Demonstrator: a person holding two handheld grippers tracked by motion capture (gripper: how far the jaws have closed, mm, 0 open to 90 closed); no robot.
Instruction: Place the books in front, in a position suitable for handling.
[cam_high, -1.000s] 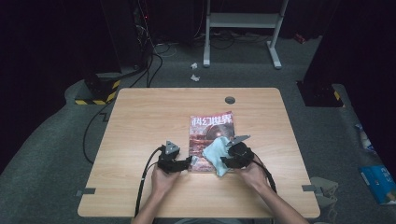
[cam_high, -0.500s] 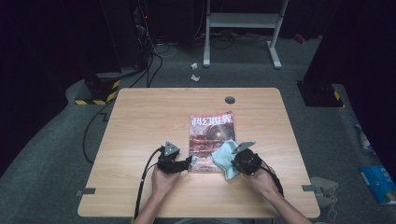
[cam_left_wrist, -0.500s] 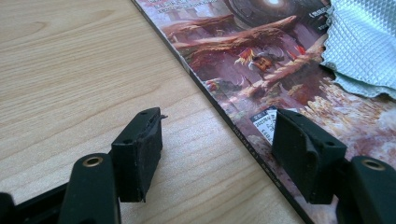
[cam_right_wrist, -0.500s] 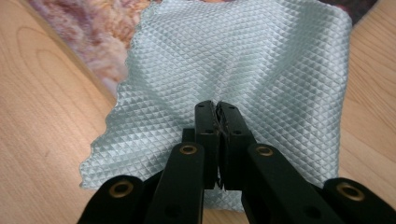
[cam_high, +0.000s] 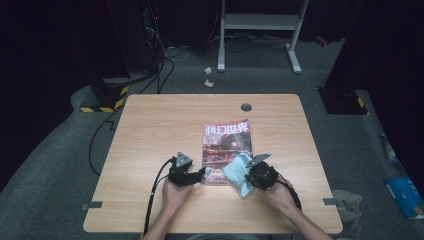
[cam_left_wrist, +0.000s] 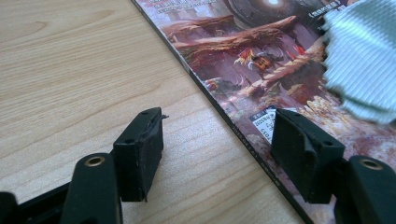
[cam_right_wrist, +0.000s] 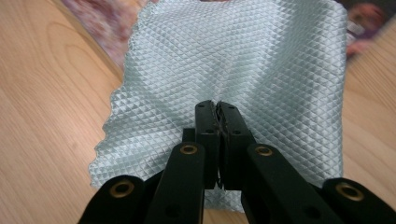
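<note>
We note the right gripper (cam_high: 251, 172) has shifted right, jaws closed, pinching the cloth (cam_right_wrist: 233, 70) over the magazine's (cam_high: 226, 147) near-right corner; the left gripper (cam_left_wrist: 217, 154) stands spread astride its near-left edge, toward the table's (cam_high: 150, 130) near edge.

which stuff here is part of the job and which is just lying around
In use:
- magazine, lying on the table
- cloth, pinched in the shut right gripper
- left gripper, open astride the magazine's edge

Lying about:
- crumpled paper scraps on the floor
- blue packet on the floor

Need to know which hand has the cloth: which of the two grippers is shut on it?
The right gripper: its fingers are pinched shut on the pale blue cloth. The left gripper stands open, straddling the magazine edge.
</note>
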